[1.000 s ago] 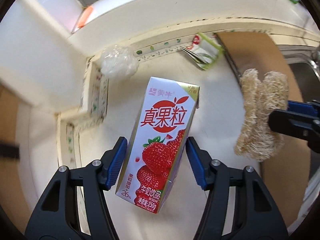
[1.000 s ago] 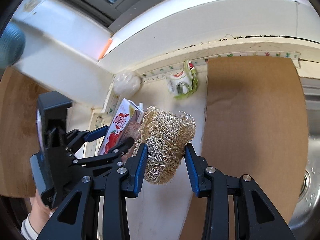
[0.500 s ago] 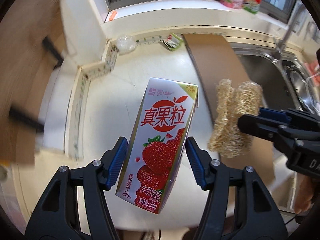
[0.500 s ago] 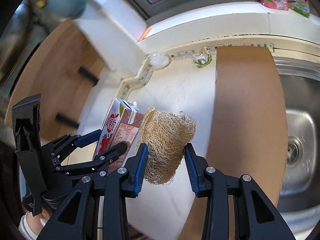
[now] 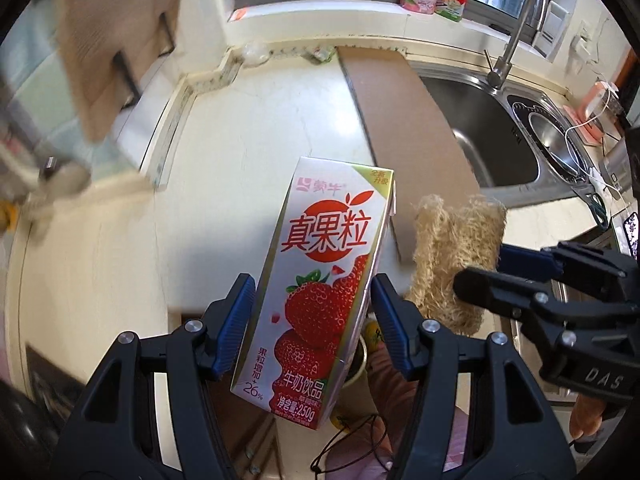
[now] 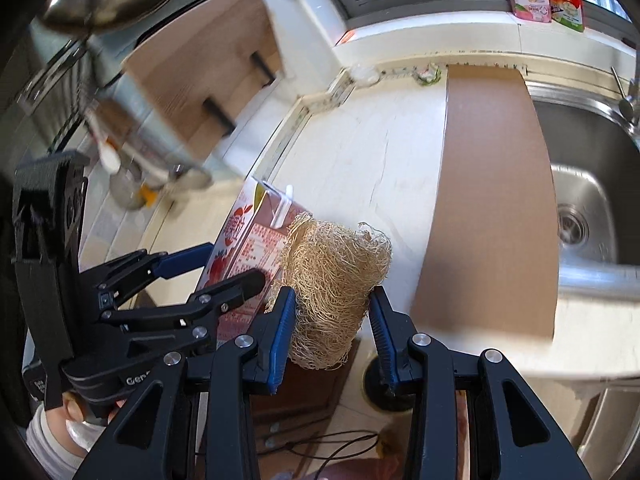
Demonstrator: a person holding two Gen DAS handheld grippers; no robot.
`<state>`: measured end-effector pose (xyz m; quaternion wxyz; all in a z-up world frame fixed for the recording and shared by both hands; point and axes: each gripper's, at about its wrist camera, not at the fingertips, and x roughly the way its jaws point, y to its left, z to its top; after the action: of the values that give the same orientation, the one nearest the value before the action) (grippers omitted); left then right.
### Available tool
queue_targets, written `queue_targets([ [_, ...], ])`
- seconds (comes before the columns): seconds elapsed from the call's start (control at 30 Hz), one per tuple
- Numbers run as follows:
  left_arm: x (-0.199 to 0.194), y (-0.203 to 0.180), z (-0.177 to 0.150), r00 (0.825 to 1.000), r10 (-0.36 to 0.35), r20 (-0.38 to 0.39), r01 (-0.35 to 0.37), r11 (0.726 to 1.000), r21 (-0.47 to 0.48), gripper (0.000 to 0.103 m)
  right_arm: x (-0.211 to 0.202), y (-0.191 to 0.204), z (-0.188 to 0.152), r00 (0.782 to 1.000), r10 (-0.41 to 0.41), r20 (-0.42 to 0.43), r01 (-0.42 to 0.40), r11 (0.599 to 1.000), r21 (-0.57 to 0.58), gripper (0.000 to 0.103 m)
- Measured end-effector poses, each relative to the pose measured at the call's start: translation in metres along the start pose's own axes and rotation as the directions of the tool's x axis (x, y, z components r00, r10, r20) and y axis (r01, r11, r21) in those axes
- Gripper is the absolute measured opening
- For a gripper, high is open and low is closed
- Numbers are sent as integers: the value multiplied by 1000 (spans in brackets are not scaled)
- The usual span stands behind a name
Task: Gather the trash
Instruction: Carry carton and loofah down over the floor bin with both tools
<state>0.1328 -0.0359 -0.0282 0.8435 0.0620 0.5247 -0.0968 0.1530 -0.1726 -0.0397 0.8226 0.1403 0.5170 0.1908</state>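
Left wrist view: the left claw (image 5: pixel 312 312) clamps a white-and-red strawberry milk carton (image 5: pixel 320 280), lifted clear over the front edge of the cream stone bench (image 5: pixel 248 152). The cabinets at upper left are smeared by blur. The right claw (image 6: pixel 332 320) grips a tan fibrous loofah scrubber (image 6: pixel 332 276) just beside the carton, its lower end hidden between the pads. A brown cardboard sheet (image 6: pixel 488 184) lies beside the steel sink (image 6: pixel 580 184); small crumpled bits at the back wall are too small to tell.
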Motion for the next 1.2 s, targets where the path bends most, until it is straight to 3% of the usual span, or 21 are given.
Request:
queue_targets([
  [0.23,-5,5,-85,1000,-2,-14,1,997,-83,57,-3,18,-91,997,-32,-73,30,999,-29,37],
  [0.57,38,17,-176,997,16,-77,-31,979,-200,57,48,12,-168,976,-103,-191,86,992,-96,37],
  [0.93,182,14,-279,968,-52,-247,-38,938,-346,57,173,-45,-256,932,-130,-339,90,987,-132,37],
  [1.2,299,17,-349,959,-49,-280,-82,895,-439,58,289,-105,-322,893,-150,-425,78,980,-181,37],
])
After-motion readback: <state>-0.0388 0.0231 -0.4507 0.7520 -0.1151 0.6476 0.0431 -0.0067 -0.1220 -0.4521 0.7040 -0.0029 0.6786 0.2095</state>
